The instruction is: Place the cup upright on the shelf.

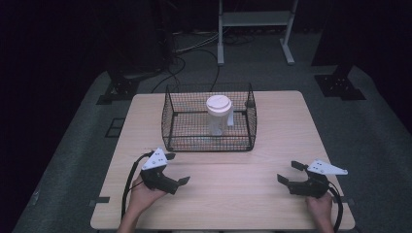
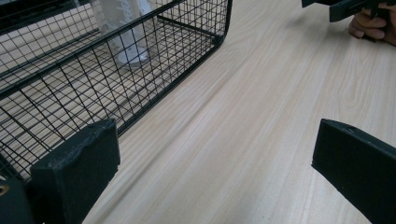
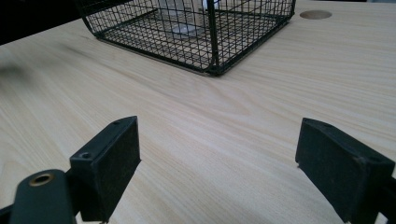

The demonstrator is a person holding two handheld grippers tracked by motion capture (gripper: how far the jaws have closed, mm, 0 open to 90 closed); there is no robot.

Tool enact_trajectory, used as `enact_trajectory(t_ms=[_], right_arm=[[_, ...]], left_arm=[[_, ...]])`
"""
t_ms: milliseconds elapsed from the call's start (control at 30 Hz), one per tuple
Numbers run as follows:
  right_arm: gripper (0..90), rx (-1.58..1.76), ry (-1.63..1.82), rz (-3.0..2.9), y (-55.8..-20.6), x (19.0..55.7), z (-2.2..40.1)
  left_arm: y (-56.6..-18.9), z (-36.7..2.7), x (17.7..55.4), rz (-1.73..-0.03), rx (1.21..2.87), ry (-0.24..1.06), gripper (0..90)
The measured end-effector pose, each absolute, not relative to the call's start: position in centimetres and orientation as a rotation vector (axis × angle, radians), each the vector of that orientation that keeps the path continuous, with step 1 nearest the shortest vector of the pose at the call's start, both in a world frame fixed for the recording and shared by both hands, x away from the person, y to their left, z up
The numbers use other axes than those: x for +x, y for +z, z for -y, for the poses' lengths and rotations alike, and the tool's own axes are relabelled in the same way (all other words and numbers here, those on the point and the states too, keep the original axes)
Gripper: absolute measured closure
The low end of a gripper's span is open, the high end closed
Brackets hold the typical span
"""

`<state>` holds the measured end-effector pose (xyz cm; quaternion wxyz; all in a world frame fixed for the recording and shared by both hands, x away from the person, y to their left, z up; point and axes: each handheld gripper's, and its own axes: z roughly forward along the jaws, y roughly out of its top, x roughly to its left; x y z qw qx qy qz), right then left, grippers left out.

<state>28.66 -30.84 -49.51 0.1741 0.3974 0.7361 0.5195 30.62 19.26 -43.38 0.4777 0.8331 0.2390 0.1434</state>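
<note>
Light wood bench [image 1: 272, 141], wire basket [image 1: 170, 124] standing mid-bench toward the far edge. Inside basket: upright translucent cup [image 1: 217, 119] w/ white lid [image 1: 217, 103], roughly centred, base on the mesh floor. Near edge of basket well apart from both claws.

Left claw [image 1: 177, 169] held in left hand [image 1: 145, 196] at near-left of bench, just in front of basket's near-left corner, not touching it. Jaws spread wide, nothing between them but bare wood. In left gripper view, left claw [image 2: 215, 172] aimed along the basket's front wall; basket [image 2: 93, 70] at upper left, cup base [image 2: 130, 53] seen through the mesh; other hand's fingers [image 2: 369, 28] w/ its gripper at top right, far off.

Right claw [image 1: 287, 172] held in right hand [image 1: 320, 208] at near-right of bench, pointing left across the bench. Jaws also wide apart, empty. In right gripper view, right claw [image 3: 217, 163] low over the wood, basket [image 3: 219, 42] ahead at top centre, cup base [image 3: 184, 29] faint behind the mesh, round hole [image 3: 315, 15] in bench top at upper right beside basket.

Cables trailing from both grippers toward near edge.
</note>
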Motion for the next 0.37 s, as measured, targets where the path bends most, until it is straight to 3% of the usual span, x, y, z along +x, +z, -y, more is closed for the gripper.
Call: enact_trajectory(t_ms=[100,367], right_arm=[[12.8,1.124,1.474,-2.088,-49.5,28.7,30.8],[12.9,1.124,1.496,-2.072,-49.5,28.6,31.1]], left_arm=[[-43.9,-19.7,30.2,-0.592,1.993,0.301,0.0],[-44.8,-21.3,28.7,-0.630,1.968,0.351,0.0]])
